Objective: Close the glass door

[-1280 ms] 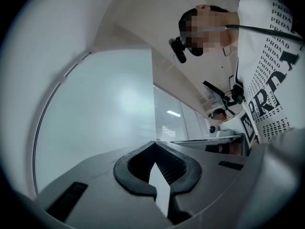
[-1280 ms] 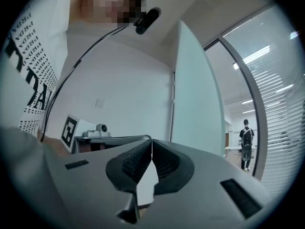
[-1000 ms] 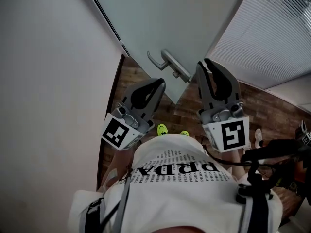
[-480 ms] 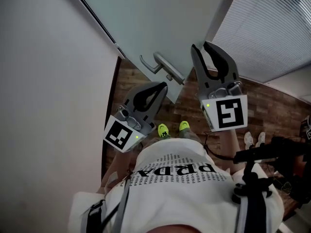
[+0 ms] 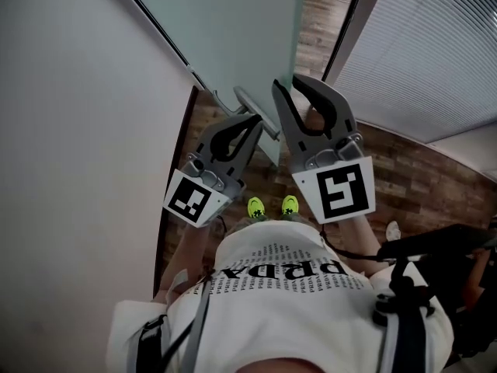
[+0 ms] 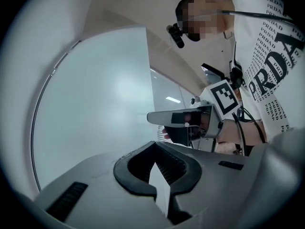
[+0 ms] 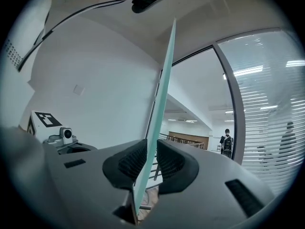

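Right gripper (image 5: 287,81) has its jaws nipped onto the free edge of the glass door (image 5: 233,22), spread just by the pane's thickness; from the right gripper view I see the greenish edge running straight up between the two ribbed pads (image 7: 131,163), which sit close against either face. Left gripper (image 5: 255,120) has its jaws pressed together with nothing between them, only a bright sliver at the seam. It hangs just left of the right one, tips pointing at the frosted face of the door near the door handle (image 5: 250,106), not touching it as far as I can tell. That grey lever sits low on the door, between the two grippers in the head view. Door is ajar: its free edge stands apart from the dark frame post (image 5: 351,18), and a strip of wood floor (image 5: 324,10) shows in that gap. White wall (image 5: 78,130) on the left, slatted blinds (image 5: 435,53) on the right behind the post. Below the grippers I see a printed white shirt (image 5: 279,286) and yellow-green shoes (image 5: 268,206). Far off past the door, a person with a backpack (image 7: 226,142) stands in the right gripper view.
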